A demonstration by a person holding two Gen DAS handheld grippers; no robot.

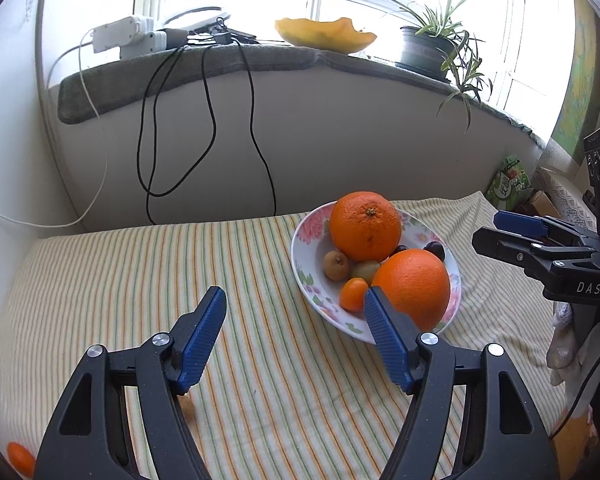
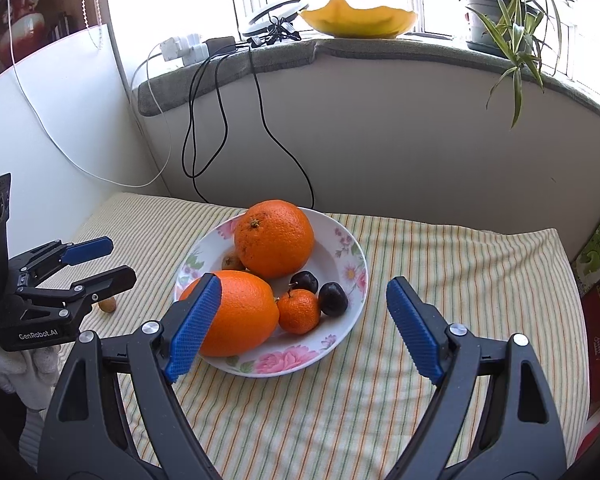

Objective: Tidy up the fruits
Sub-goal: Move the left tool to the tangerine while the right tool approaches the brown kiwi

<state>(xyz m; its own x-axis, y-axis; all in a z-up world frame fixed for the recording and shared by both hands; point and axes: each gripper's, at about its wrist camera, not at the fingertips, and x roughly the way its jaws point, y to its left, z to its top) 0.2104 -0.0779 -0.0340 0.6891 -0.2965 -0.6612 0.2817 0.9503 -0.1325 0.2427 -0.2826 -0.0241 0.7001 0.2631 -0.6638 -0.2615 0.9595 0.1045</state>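
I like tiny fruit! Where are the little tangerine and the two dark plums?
little tangerine [image 2: 299,311], right wrist view, middle of its peel.
dark plums [image 2: 333,299], right wrist view, nearer plum's front.

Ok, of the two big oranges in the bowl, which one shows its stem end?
The far orange, at the back of the floral bowl: its brown stem scar faces up and toward the cameras. The near orange, beside the small mandarin, shows only smooth peel.
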